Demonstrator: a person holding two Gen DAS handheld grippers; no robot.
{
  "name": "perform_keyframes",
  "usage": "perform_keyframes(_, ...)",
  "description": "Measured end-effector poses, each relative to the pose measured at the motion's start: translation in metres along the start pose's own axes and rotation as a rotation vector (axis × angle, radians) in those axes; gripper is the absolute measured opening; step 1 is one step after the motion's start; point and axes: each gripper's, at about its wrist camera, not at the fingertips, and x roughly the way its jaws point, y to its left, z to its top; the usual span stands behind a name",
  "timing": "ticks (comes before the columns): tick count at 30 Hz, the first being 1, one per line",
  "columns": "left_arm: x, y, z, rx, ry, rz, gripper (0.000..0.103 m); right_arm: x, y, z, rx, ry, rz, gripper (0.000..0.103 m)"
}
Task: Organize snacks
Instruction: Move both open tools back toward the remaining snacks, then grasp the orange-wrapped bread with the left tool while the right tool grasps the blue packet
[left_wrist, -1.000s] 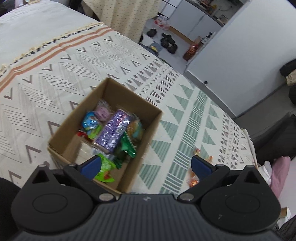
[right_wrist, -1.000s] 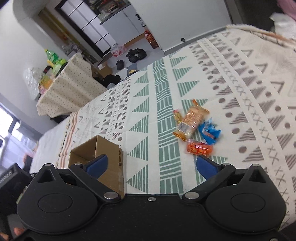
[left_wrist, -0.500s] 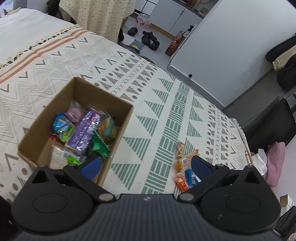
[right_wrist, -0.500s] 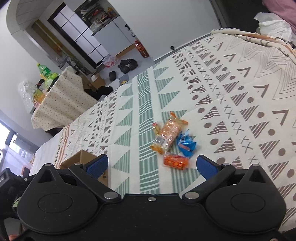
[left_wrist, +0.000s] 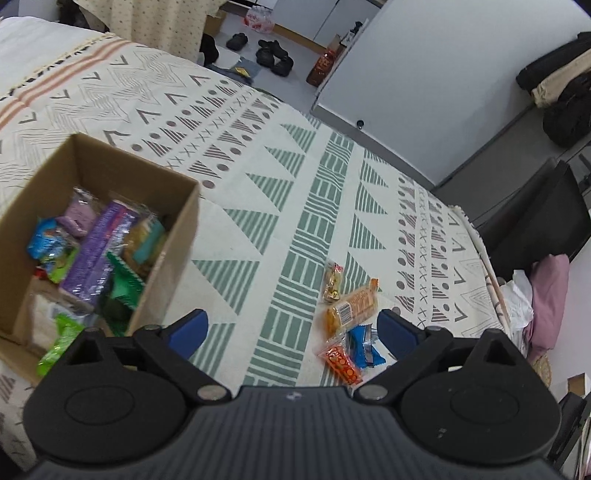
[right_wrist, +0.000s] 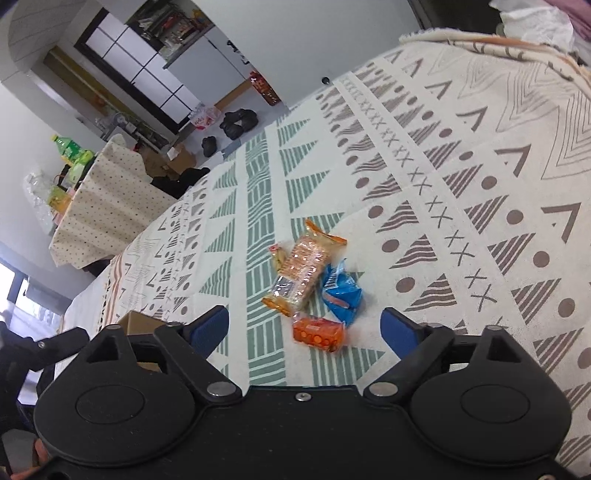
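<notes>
a brown box (left_wrist: 110, 221) full of snacks sits on the left of a patterned bed cover (left_wrist: 258, 177). four small snack packs (left_wrist: 347, 321) lie to its right. shoes (left_wrist: 273, 55) sit on the floor. the left gripper (left_wrist: 291, 328) and right gripper (right_wrist: 304, 326) are both wide, holding nothing.

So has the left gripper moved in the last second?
Yes. The left gripper has swung rightward, away from the cardboard box and toward the loose snacks on the cloth.
</notes>
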Motion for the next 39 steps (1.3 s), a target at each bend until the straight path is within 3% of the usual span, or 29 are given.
perform_keyframes(10, 0.057, -0.025, 0.001, 0.024, 0.074, -0.01, 0.083, 0.042, -0.018, 0.011, 0.029, 0.068, -0.017, 0.067)
perform_keyframes(18, 0.106, -0.04, -0.001, 0.036, 0.15, -0.004, 0.066, 0.073, -0.026, 0.018, 0.009, 0.116, -0.027, 0.065)
perform_keyframes(27, 0.143, -0.052, -0.001, 0.044, 0.198, -0.004, 0.064, 0.092, -0.023, 0.027, -0.108, 0.157, -0.018, 0.063)
perform_keyframes(30, 0.154, -0.055, -0.002, 0.045, 0.217, -0.005, 0.06, 0.095, -0.021, 0.027, -0.158, 0.17, -0.03, 0.055)
perform_keyframes(32, 0.16, -0.057, -0.004, 0.046, 0.228, -0.006, 0.059, 0.095, -0.022, 0.028, -0.179, 0.18, -0.03, 0.041)
perform_keyframes(34, 0.167, -0.061, -0.006, 0.065, 0.244, 0.005, 0.054, 0.096, -0.029, 0.031, -0.157, 0.193, 0.0, 0.034)
perform_keyframes(36, 0.171, -0.065, -0.008, 0.089, 0.241, 0.017, 0.053, 0.095, -0.033, 0.035, -0.14, 0.204, 0.015, 0.033)
perform_keyframes(39, 0.172, -0.068, -0.009, 0.111, 0.236, 0.028, 0.042, 0.092, -0.036, 0.039, -0.135, 0.204, 0.006, 0.032)
